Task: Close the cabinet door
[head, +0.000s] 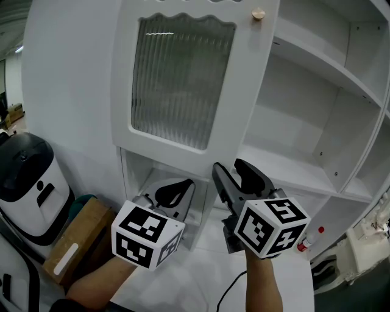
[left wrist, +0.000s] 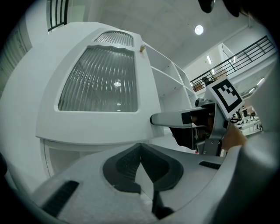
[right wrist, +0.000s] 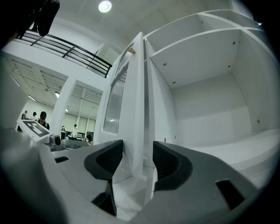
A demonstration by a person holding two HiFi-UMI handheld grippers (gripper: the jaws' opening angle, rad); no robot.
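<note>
As the white, glass-paned cabinet door (head: 181, 80) looked stiff, light and breakable only at its pane, its frame edge, between the wide, unclamped jaws of the right gripper (head: 228, 166), seemed the safest hold, the left gripper (left wrist: 141, 148) pinched shut, empty.

White cabinet door (head: 241, 91) with ribbed grey pane (head: 180, 85), pale wooden knob (head: 258, 13); black-and-white square markers on left gripper (head: 173, 195) and right gripper (head: 227, 166).

Left claw (head: 177, 192) closed, right claw (head: 233, 171) parted (level)
</note>
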